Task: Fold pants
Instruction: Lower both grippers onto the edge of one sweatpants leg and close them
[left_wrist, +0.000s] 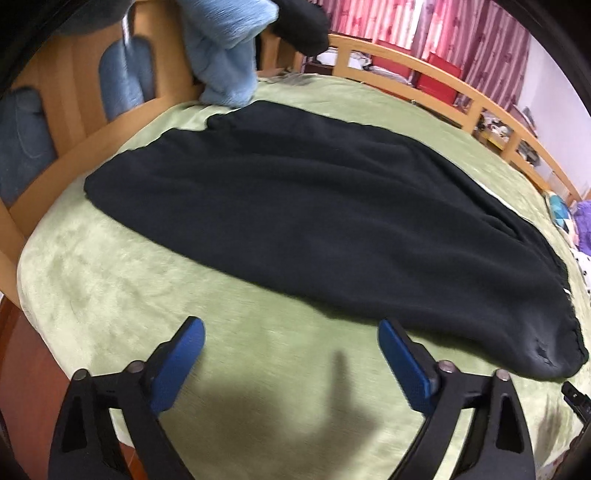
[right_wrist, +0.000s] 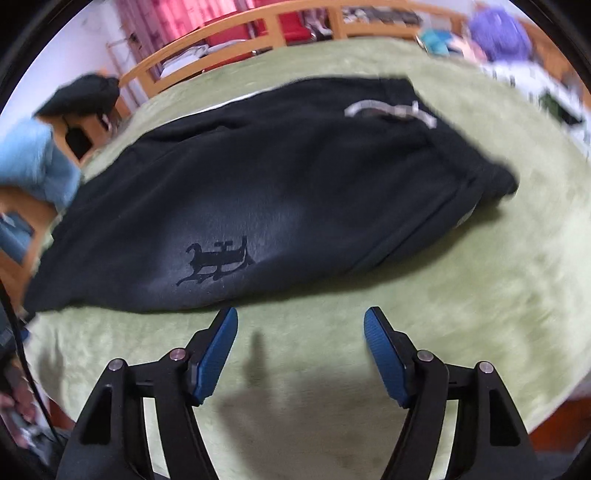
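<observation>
Black pants (left_wrist: 295, 206) lie flat on a green blanket (left_wrist: 147, 295), legs folded one over the other. In the right wrist view the pants (right_wrist: 280, 192) show a dark printed logo (right_wrist: 218, 264) and a grey drawstring (right_wrist: 388, 110) at the waistband on the right. My left gripper (left_wrist: 291, 334) is open and empty, hovering over the blanket just short of the pants' near edge. My right gripper (right_wrist: 300, 325) is open and empty, just short of the pants' near edge below the logo.
A light blue fluffy garment (left_wrist: 229, 55) and another black item (left_wrist: 303, 26) hang at the wooden bed frame (left_wrist: 443, 81). Red curtains (left_wrist: 461, 33) and clutter stand behind the rail. Purple and patterned things (right_wrist: 498, 29) lie past the waistband.
</observation>
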